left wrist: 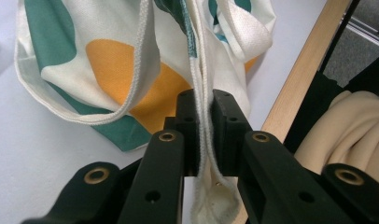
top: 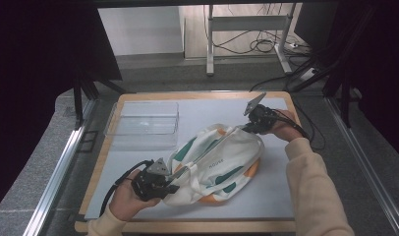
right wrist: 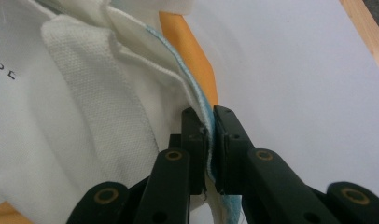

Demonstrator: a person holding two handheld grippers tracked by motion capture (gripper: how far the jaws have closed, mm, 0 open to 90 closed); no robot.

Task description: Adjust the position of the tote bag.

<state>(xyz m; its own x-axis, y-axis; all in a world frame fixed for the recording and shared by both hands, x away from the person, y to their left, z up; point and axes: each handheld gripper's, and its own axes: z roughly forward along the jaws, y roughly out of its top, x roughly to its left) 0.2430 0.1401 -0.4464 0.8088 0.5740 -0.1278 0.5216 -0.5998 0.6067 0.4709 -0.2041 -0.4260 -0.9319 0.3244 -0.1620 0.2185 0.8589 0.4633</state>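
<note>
The cloth bag (top: pixel 214 164) lies in the middle of the desk (top: pixel 281 196), near the clear box (top: pixel 143 123). The left tool (top: pixel 174 188) is pinched tight on the bag's edge at the near end. The right tool (top: pixel 247 128) is pinched on the edge at the far end (you can see the hem squeezed between its jaws). To do this well, I think both hands should keep the pinch firm and pull gently apart, evenly, so the cloth goes flat and does not slip out.
</note>
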